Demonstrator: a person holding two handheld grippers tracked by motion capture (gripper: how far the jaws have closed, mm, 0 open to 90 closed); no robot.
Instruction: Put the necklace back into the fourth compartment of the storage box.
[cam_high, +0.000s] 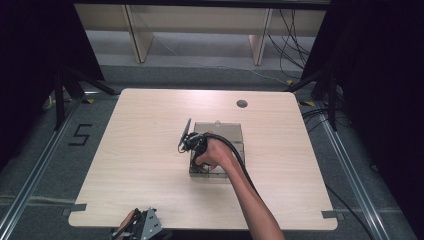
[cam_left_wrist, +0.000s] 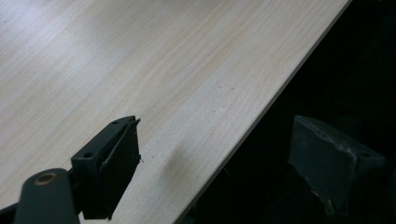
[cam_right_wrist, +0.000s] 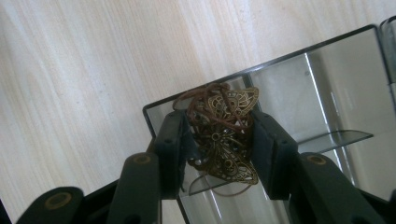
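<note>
In the right gripper view, the right gripper (cam_right_wrist: 219, 144) has its two black jaws clamped on a brass filigree butterfly pendant (cam_right_wrist: 226, 137), one pad pressing each side of the openwork wings. A thin reddish-brown cord (cam_right_wrist: 205, 93) loops over the top of the pendant and one strand hangs below it. The pendant is held just above the corner of a clear, smoke-tinted plastic organiser box (cam_right_wrist: 327, 79); whether it touches the box wall cannot be told. Thin clear dividers split the box into compartments, and the pendant sits over the one at the box's corner.

From the high view, the right gripper (cam_high: 192, 142) and the hand (cam_high: 212, 155) that holds it are over the left side of the box (cam_high: 220, 131), which stands near the middle of the tabletop (cam_high: 140, 150). The forearm comes in from the near edge, with the black cable trailing along it. One box, one pendant and one cord are in sight.

The left gripper (cam_left_wrist: 215, 163) rests at the near edge of the tabletop (cam_left_wrist: 140, 60), towards the near left corner, its jaws wide apart and holding nothing; one jaw is over the wood, the other past the edge. In the high view it (cam_high: 142, 227) sits well apart from the box. Bare wood lies open on every side of the box, widest to the left. A single round cable hole (cam_high: 242, 104) lies near the far edge.
</note>
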